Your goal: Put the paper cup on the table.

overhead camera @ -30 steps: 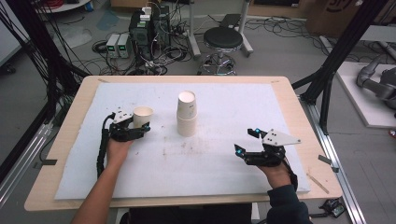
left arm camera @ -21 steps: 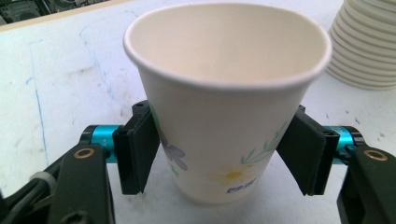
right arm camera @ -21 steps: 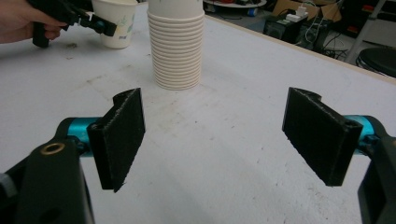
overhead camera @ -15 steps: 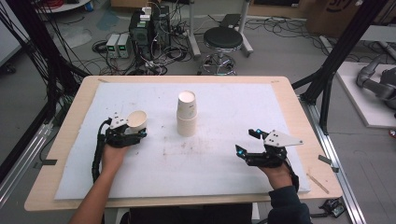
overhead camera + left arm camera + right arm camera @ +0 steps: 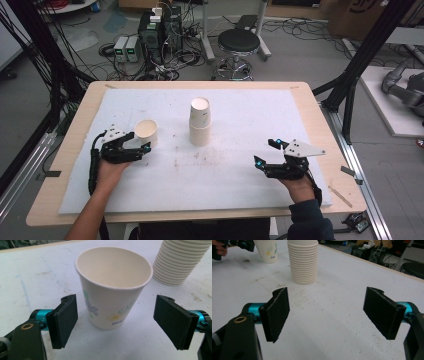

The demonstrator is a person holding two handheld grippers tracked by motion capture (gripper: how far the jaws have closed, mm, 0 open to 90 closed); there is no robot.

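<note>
A single paper cup [image 5: 146, 131] with a flower print stands upright on the white mat [image 5: 235, 175], left of centre. My left gripper [image 5: 139, 142] is just behind it, open. In the left gripper view the cup [image 5: 112, 290] sits between the two spread pads [image 5: 65, 320], touching neither. A tall stack of white paper cups [image 5: 201, 122] stands mouth-down at mid-table, and its ribbed side [image 5: 182, 262] appears at the upper right of that view. My right gripper [image 5: 265, 152] rests low at the right, open and holding nothing [image 5: 327, 312], facing the stack [image 5: 303, 262].
The mat covers most of a wooden table [image 5: 325, 125]. In the right gripper view the loose cup [image 5: 268, 251] and the other hand [image 5: 220, 248] show at far left. A stool [image 5: 239, 42], electronics and cables lie on the floor beyond the far edge.
The left gripper held the cup, tilted it, then set it upright on the mat, let go and drew back toward the person. The right gripper has stayed put.
</note>
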